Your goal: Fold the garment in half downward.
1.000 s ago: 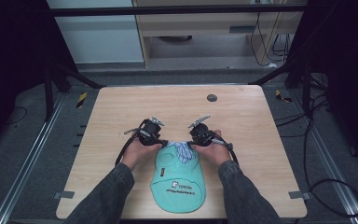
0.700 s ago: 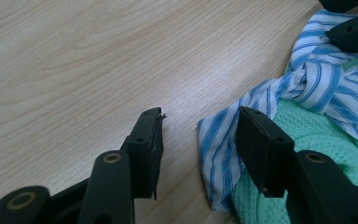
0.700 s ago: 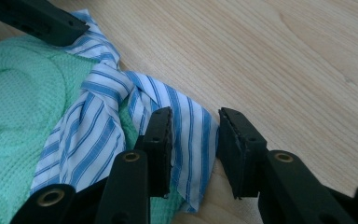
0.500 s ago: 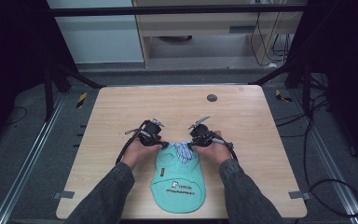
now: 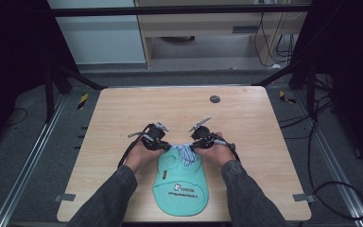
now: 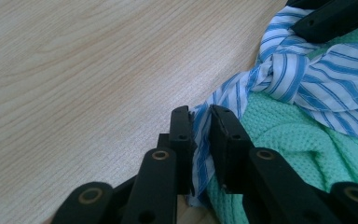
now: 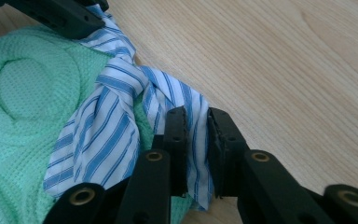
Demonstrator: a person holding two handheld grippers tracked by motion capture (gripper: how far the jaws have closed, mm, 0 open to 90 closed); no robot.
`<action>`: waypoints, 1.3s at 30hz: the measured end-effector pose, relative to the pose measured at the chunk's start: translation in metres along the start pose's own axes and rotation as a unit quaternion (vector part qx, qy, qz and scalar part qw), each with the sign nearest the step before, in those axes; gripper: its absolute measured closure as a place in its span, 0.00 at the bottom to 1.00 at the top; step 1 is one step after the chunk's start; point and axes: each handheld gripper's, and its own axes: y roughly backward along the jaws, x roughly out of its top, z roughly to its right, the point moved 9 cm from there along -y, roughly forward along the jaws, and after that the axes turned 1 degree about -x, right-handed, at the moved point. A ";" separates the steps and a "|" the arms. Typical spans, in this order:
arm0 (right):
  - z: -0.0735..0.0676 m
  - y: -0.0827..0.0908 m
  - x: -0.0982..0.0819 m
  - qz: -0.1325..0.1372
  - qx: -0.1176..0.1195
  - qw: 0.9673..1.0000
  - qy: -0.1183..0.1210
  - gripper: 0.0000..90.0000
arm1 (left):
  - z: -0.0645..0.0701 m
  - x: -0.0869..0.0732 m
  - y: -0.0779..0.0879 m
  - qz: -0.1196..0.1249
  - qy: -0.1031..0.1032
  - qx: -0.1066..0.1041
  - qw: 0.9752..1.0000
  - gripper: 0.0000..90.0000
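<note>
Two grippers at work over one desk (image 5: 123, 118); we note things from biggest down.

Mint-green waffle-knit bib (image 5: 182, 182) lies flat on the desk between both hands, its long axis running from the grippers back toward the person, printed end nearest the desk's near edge. Its neck end sits right at both gripper tips.

Blue-and-white striped ties (image 5: 185, 153) are knotted at that neck end, the knot midway between the two grippers. One tail runs out to each side, so the line of the ties lies across the bib's axis, gripper to gripper.

Left gripper (image 6: 200, 133): jaws have just been closing and now pinch a striped tail (image 6: 200, 154), nearly shut on the thin cloth; the knot (image 6: 272, 72) lies ahead and to its right.

Right gripper (image 7: 196, 135): likewise just closed, pads clamped on the other striped tail (image 7: 196, 140); the knot (image 7: 121, 81) lies ahead and to its left.

We judge both hands equally near the knot, so an outward pull from each would work it.
</note>
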 end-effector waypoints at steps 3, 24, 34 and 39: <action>-0.001 0.000 0.000 -0.001 0.002 1.000 0.003 0.90 | 0.000 0.000 0.000 0.003 -0.003 0.003 1.000 0.91; -0.005 0.024 0.003 0.023 -0.001 0.999 0.044 0.92 | 0.009 0.010 0.020 0.028 -0.043 0.002 0.999 0.96; -0.009 0.044 0.009 0.028 -0.001 0.998 0.060 0.92 | 0.013 0.018 0.038 0.045 -0.059 -0.005 0.997 0.96; -0.010 0.049 0.011 0.019 0.000 0.998 0.063 0.92 | 0.014 0.021 0.043 0.053 -0.060 -0.012 0.997 0.96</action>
